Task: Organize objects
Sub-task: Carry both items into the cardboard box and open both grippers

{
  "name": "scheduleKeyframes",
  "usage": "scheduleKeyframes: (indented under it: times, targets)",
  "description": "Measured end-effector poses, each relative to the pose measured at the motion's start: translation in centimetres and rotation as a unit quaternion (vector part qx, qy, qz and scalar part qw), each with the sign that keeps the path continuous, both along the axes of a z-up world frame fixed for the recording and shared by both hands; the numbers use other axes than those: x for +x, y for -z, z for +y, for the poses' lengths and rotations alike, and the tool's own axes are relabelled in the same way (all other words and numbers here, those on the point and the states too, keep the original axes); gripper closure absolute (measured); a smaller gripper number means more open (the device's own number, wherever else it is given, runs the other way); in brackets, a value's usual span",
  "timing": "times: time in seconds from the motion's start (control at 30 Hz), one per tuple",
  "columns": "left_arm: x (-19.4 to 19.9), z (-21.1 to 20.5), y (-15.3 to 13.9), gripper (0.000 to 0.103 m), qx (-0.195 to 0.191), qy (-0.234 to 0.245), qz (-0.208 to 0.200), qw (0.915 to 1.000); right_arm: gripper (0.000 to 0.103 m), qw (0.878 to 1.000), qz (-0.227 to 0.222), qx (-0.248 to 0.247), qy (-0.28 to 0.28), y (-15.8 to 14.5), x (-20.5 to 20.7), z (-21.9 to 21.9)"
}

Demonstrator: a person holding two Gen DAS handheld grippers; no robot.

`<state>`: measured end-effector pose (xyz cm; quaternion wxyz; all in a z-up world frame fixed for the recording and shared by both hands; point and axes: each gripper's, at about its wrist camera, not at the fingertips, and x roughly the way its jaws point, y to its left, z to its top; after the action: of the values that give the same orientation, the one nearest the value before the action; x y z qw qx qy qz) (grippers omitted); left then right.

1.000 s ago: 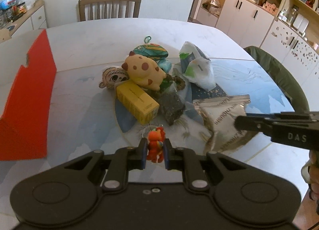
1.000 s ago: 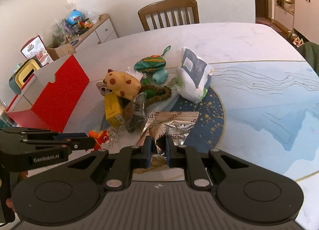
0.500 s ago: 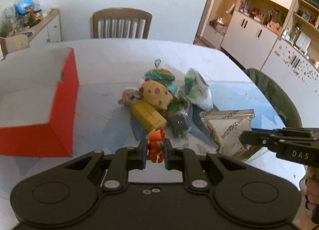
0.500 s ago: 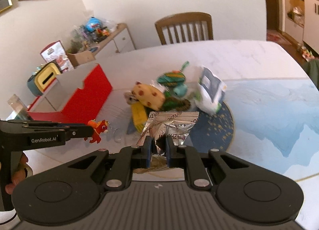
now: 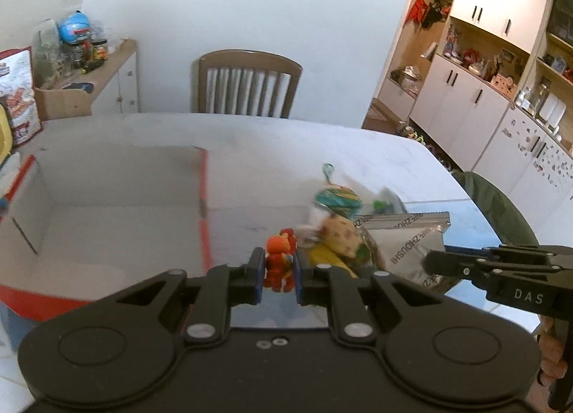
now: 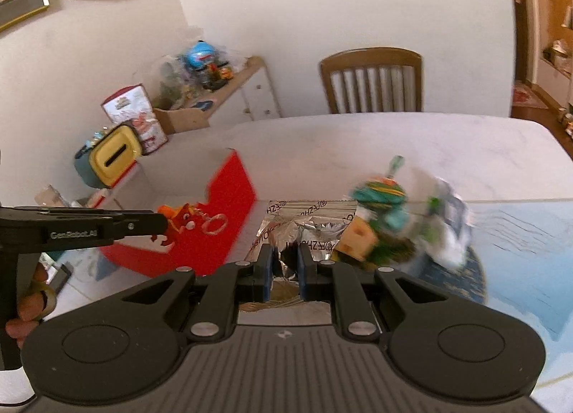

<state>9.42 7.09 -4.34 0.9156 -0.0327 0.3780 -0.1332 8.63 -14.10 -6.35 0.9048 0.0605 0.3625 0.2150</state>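
Observation:
My left gripper (image 5: 280, 273) is shut on a small orange toy figure (image 5: 279, 260) with a key ring, held in the air just right of the red box's near wall. In the right wrist view the same toy (image 6: 182, 221) hangs in front of the red box (image 6: 229, 212). My right gripper (image 6: 284, 269) is shut on a silver foil snack bag (image 6: 304, 223), lifted off the table. The red box (image 5: 107, 205) lies open at the left, its pale inside showing. The pile of remaining toys and packets (image 5: 340, 219) sits to the right of the box.
A wooden chair (image 5: 247, 81) stands at the far side of the white table (image 5: 286, 133). A sideboard with clutter (image 5: 82, 69) is at the left, white cupboards (image 5: 476, 90) at the right. A yellow container (image 6: 111, 158) stands beyond the box. A green chair back (image 5: 497, 205) is at the table's right edge.
Both grippers have risen and moved left toward the red box, carrying the orange toy and the foil bag. The box's open inside has come into the left wrist view.

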Motion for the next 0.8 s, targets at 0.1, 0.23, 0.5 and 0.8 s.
scheduleKeyframes:
  times: [0.1, 0.23, 0.5, 0.8]
  targets:
    - [1.1, 2.6, -0.5, 0.089, -0.001, -0.007, 0.000, 1.0000, 0.090, 1.000, -0.007, -0.002, -0.009, -0.7, 0.9, 3.0]
    - [2.7, 5.7, -0.8, 0.089, 0.004, -0.014, -0.001, 0.9999, 0.090, 1.000, -0.014, -0.001, -0.023, -1.5, 2.2, 7.2]
    - [5.8, 11.8, -0.5, 0.089, 0.013, -0.026, 0.005, 0.9996, 0.090, 0.999, -0.022, -0.010, -0.048, -1.9, 4.5, 15.3]
    - [9.0, 17.3, 1.9, 0.089, 0.044, -0.039, 0.036, 0.9976, 0.090, 0.997, 0.002, -0.024, -0.077, 0.0, 7.7, 23.8]
